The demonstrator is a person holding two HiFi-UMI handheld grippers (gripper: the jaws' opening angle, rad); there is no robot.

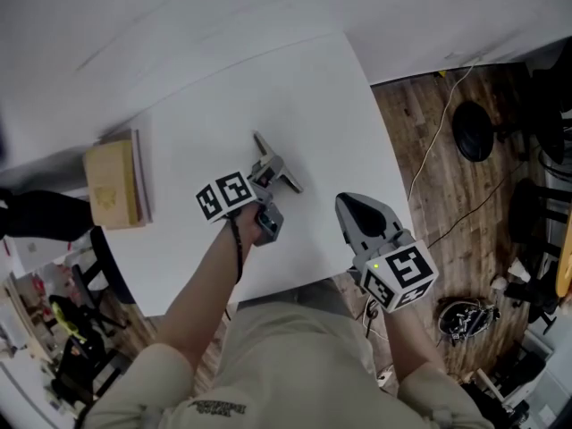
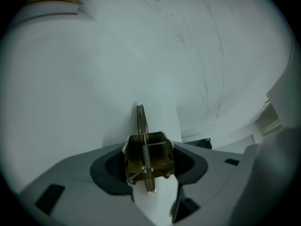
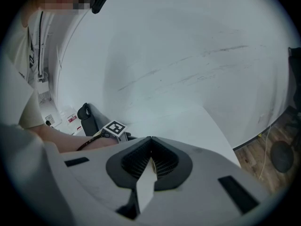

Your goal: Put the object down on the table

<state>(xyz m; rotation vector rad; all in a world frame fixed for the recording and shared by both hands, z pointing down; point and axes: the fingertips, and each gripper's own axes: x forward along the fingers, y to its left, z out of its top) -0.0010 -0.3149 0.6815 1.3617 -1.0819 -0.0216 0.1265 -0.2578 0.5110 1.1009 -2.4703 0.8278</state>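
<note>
Step in hand, as I read it: get the metal spring clip (image 2: 141, 121) down onto the white table (image 1: 295, 88) & let go. To do it well I'd lower straight down over the bare patch near table centre, keeping the clip's long flat blade level w/ the top so it lands flat, not on a corner. I'd open only once it rests there, then back out along the jaw line so the pads don't drag it. The spot is well apart from the tan box-like block (image 1: 112, 184) at 9 o'clock on the table, so nothing is in the way. Risk: the clip is springy & narrow, so it could tip or skid if dropped from above.

My left gripper (image 2: 151, 146) is partway closed & clamped on the clip. The pads press its brass-coloured body from both sides, the coil spring shows between them & the blade pokes out toward 12 o'clock. In the head view the clip sits over mid-table. Can't tell if it touches the top yet.

My right gripper (image 3: 150, 138) has its jaws together w/ nothing in them. It hangs at abt 5 o'clock by the table's near edge, clear of the drop spot.
</note>
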